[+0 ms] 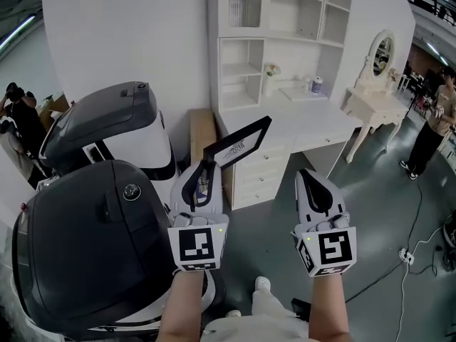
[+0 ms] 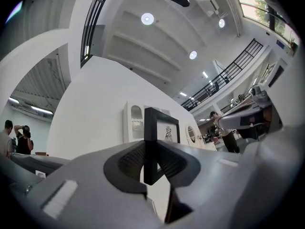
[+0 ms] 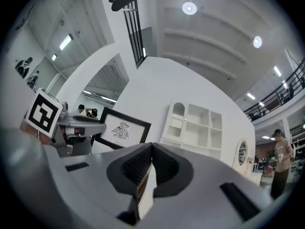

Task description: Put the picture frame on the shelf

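Observation:
The picture frame [image 1: 239,142] is black-edged with a small bird drawing on white. It hangs tilted in the air in front of the white desk [image 1: 285,127]. My left gripper [image 1: 205,171] is shut on its lower corner. In the left gripper view the frame [image 2: 162,130] stands up from between the pressed jaws of the left gripper [image 2: 151,163]. The white shelf unit [image 1: 278,41] rises on the desk, well ahead of the frame. My right gripper [image 1: 311,175] is beside it, shut and empty. The right gripper view shows the frame [image 3: 121,128] at left and the shelf unit [image 3: 195,125] ahead.
Two big dark-grey and white machines [image 1: 78,241] crowd the left side. A wooden board [image 1: 203,130] leans by the desk. A white vanity table with an oval mirror [image 1: 377,84] stands at right, a person [image 1: 431,130] beyond it. A cable [image 1: 406,255] lies on the floor.

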The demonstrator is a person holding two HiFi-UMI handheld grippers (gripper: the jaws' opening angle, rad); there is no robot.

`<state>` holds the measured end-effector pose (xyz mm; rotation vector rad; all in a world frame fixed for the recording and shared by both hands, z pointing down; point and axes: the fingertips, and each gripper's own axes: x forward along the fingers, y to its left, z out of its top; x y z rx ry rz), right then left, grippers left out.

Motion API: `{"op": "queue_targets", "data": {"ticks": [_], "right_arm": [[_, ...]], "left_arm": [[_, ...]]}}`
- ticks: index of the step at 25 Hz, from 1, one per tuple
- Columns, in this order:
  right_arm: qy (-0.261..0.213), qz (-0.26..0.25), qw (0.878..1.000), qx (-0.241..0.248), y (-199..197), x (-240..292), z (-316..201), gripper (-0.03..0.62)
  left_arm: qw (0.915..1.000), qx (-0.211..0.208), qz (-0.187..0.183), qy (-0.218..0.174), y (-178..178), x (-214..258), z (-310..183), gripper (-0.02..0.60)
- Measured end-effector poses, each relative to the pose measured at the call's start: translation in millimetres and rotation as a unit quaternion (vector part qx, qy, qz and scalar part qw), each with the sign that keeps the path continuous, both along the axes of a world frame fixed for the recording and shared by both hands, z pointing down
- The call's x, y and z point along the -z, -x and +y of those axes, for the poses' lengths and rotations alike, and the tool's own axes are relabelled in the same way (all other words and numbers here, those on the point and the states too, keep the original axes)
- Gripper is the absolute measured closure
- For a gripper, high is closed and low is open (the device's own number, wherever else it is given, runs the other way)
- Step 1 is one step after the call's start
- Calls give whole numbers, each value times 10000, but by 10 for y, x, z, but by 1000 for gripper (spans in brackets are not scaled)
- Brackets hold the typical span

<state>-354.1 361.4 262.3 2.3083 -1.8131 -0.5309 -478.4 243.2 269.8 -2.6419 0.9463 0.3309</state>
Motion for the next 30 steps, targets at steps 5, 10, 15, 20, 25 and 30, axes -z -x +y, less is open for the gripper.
{"op": "queue_targets", "data": {"ticks": [5, 10, 15, 20, 25, 30], "right_arm": [[-70, -117, 9999, 69, -390, -41, -200, 586], [-141, -214, 9996, 136, -881, 19, -466, 585], [-289, -215, 9986, 375, -1304, 81, -711, 585], [-253, -310, 9980, 484, -1790, 28, -898, 585], [-249, -411, 9970, 610, -2125, -27, -1048, 585], [-170, -463, 9969, 606, -2349, -84, -1263, 585]], "left_arm": [[9999, 151, 13, 82, -318, -24, -229, 502], [9997, 213, -3, 92, -744, -2, -446, 502], [9993, 361, 29, 117, -1171, 41, -708, 502], [9984, 508, 133, 224, -1560, 80, -882, 502], [9978, 614, 35, 264, -1851, 26, -988, 502], [9973, 660, 55, 314, -2049, 23, -1193, 502]]}}
